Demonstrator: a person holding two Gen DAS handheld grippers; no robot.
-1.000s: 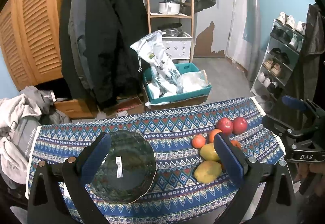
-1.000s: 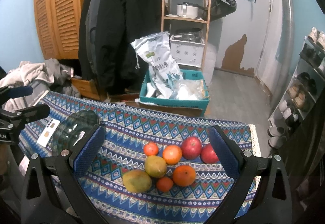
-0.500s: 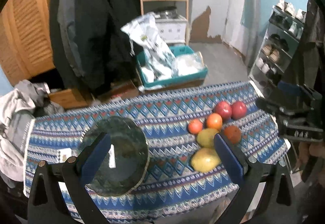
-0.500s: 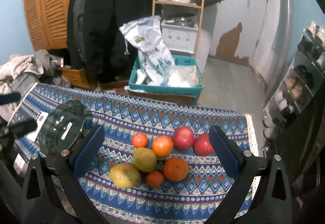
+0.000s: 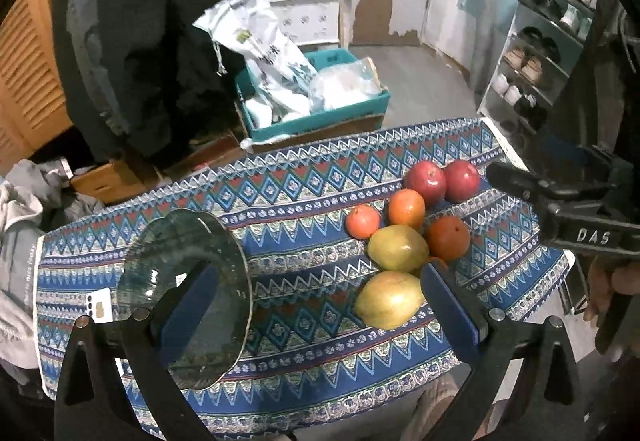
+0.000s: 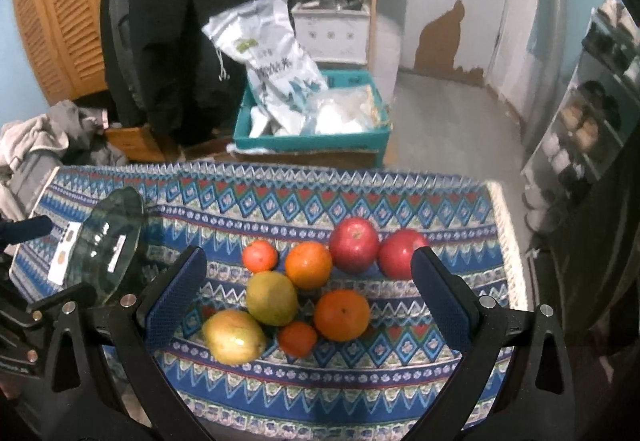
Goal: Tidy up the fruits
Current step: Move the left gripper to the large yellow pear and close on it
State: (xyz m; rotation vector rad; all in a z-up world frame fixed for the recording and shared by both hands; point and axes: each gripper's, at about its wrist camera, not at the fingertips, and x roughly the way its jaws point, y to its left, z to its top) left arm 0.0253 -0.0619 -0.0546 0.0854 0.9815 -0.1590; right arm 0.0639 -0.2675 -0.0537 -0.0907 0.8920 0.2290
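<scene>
A patterned cloth (image 6: 280,197) covers the surface; coats (image 6: 180,21) hang behind. Both claws, left (image 5: 320,305) and right (image 6: 308,293), hover wide open and empty above the fruits (image 6: 308,281).

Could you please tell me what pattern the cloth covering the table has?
The patterned tablecloth has blue, red and white bands of diamonds and zigzags, clearest in the right wrist view.

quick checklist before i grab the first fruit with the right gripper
1. Right gripper jaws open: ok.
2. Left gripper empty, jaws open: ok.
3. Glass dish empty, ready for fruit: ok.
4. Glass dish lying flat: cannot tell, it looks tilted.
5. Near mango has room around it: not ok, the far mango and the small orange crowd it.
</scene>
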